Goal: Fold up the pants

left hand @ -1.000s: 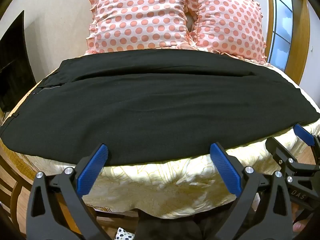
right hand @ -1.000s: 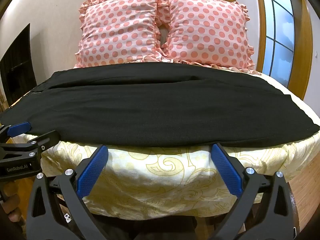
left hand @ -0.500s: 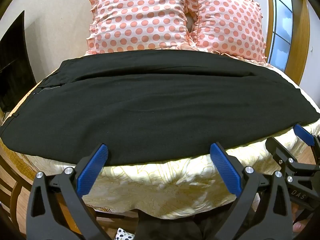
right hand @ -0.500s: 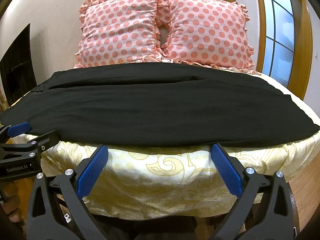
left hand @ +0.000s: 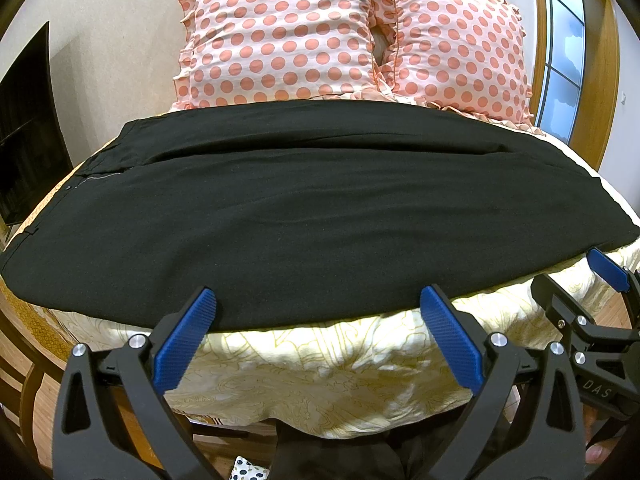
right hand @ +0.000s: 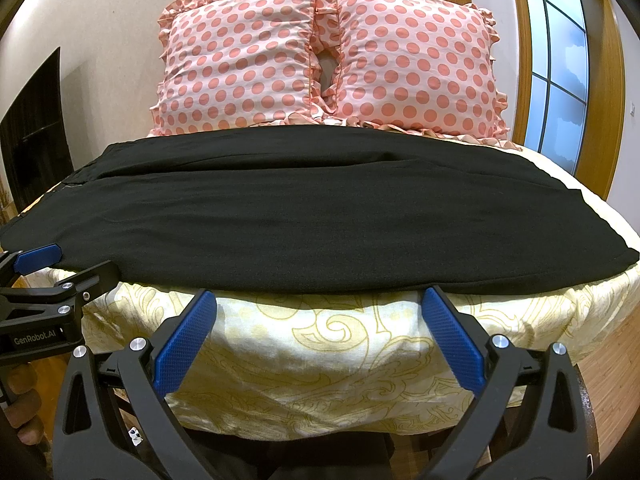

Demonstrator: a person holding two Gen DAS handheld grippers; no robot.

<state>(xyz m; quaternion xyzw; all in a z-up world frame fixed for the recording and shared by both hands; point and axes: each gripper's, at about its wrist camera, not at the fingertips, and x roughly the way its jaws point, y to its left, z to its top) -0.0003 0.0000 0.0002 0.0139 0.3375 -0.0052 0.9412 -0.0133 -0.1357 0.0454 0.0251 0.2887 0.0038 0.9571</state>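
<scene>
Long black fabric pants (left hand: 312,216) lie flat across the bed's (right hand: 320,344) near edge, before two pink polka-dot pillows (right hand: 248,56), with left gripper (left hand: 320,312) and right gripper (right hand: 320,312) fingers apart, holding nothing.

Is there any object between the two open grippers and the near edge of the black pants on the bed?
Nothing visible. The left gripper and right gripper are both open just before the near edge of the black pants, with only the yellow bedspread below them.
</scene>
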